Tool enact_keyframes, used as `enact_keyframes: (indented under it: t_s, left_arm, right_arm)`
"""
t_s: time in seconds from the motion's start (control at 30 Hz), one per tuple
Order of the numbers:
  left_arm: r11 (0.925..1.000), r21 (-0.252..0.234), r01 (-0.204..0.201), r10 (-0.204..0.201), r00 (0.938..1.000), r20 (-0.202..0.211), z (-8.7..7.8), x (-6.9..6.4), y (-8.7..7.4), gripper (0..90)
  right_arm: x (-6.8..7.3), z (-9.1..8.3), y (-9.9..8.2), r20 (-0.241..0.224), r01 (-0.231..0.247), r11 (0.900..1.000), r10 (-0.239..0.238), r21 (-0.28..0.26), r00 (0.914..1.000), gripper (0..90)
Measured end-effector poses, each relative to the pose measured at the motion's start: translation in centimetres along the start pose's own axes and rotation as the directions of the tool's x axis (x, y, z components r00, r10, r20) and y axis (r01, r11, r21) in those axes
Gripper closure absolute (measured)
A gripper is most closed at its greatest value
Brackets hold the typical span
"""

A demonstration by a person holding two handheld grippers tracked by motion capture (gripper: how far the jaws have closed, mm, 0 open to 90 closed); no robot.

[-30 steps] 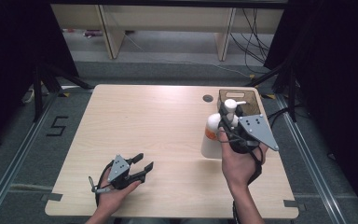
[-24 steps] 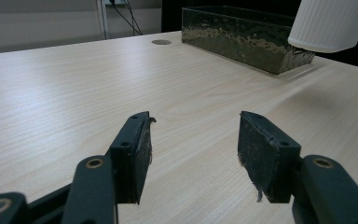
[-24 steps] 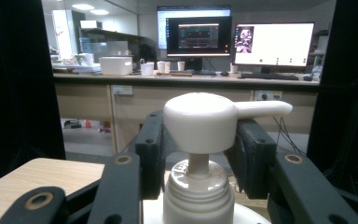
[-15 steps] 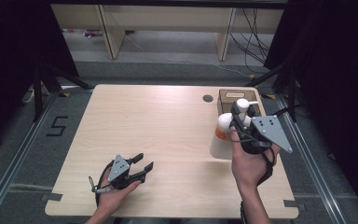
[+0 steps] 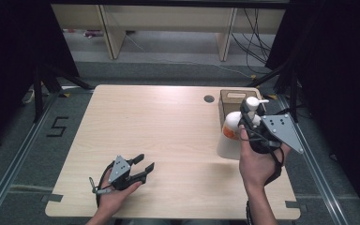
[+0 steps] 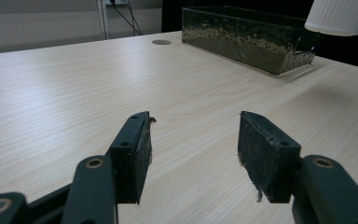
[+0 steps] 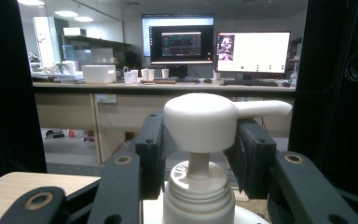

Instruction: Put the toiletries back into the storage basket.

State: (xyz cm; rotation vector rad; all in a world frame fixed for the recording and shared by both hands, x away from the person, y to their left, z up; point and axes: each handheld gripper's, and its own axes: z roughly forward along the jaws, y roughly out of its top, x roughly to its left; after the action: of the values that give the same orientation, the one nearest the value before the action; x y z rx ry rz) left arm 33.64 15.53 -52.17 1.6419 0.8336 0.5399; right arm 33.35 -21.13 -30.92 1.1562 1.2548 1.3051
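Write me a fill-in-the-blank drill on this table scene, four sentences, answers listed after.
1. The right gripper is closed around the neck of a white ____ bottle.
2. That bottle is held ____ the table, not standing on it.
3. The left gripper rests low near the table's front edge with its jaws ____ and nothing between them.
4. Behind the bottle sits an open ____ at the table's far right corner.

Missing words: pump; above; open; box

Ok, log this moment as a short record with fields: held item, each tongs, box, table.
held item: white pump bottle, lifted off the table, upright
right tongs: shut on the bottle's pump neck, below the pump head
left tongs: open, nothing between them, low over the table near the front edge
box: dark open box at the table's far right
table: light wood
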Motion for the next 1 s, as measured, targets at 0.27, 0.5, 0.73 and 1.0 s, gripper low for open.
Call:
enact_keyframes:
  t_s: [0.27,0.5,0.73,1.0]
  left_arm:
    - [1.0000,0.000,-0.001,0.001,1.0000,0.000,0.0,0.0,0.0,43.9]
    - [0.9999,-0.010,0.001,-0.001,1.0000,0.006,0.1,0.0,0.0,43.9]
    - [0.9999,-0.011,0.001,-0.001,1.0000,0.007,0.1,0.0,0.0,43.9]
    - [0.9999,-0.013,0.001,-0.001,1.0000,0.009,0.1,0.0,-0.1,43.9]
  right_arm:
    - [-0.5,-0.1,0.6,0.016,-0.016,0.9998,0.017,-0.006,0.9997,60.1]
    - [-1.1,0.1,1.0,0.033,-0.006,0.9997,0.006,-0.023,0.9994,60.0]
    - [-1.5,0.3,1.4,0.043,-0.004,0.9995,0.006,-0.031,0.9991,60.1]
    - [-1.9,0.8,1.9,0.049,0.013,0.9990,-0.011,-0.043,0.9988,60.1]
